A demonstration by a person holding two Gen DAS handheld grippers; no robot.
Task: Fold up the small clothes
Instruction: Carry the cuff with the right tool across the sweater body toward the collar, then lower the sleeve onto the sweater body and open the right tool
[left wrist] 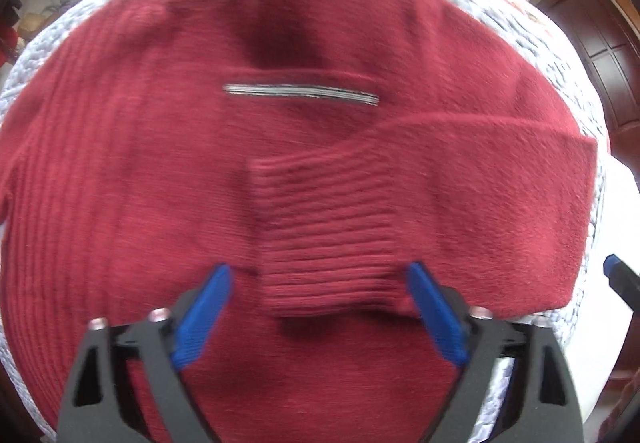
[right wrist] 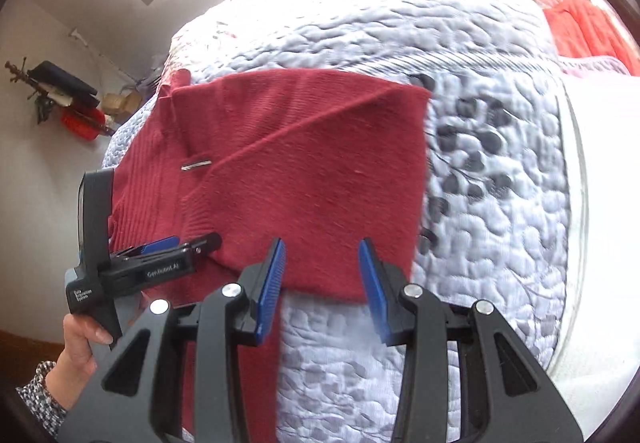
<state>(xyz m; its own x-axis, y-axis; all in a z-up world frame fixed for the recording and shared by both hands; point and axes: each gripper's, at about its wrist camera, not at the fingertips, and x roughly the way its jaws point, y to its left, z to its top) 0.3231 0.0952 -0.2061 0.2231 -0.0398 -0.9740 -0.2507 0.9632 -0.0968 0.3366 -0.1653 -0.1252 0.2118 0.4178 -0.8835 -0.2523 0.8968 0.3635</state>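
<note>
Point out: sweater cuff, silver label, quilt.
sweater cuff (left wrist: 328, 243), left wrist view, middle of the ribbed band
silver label (left wrist: 300, 93), left wrist view, centre of the strip
quilt (right wrist: 500, 171), right wrist view, bare patch beside the sweater

Colours and patterns
Sweater (left wrist: 160, 163): dark red, ribbed cuff, silver-grey striped tag (left wrist: 300, 94). Quilt (right wrist: 500, 115): pale lavender with dark leaf print. Both grippers (left wrist: 320, 307) (right wrist: 322, 279): black, blue finger pads.
</note>
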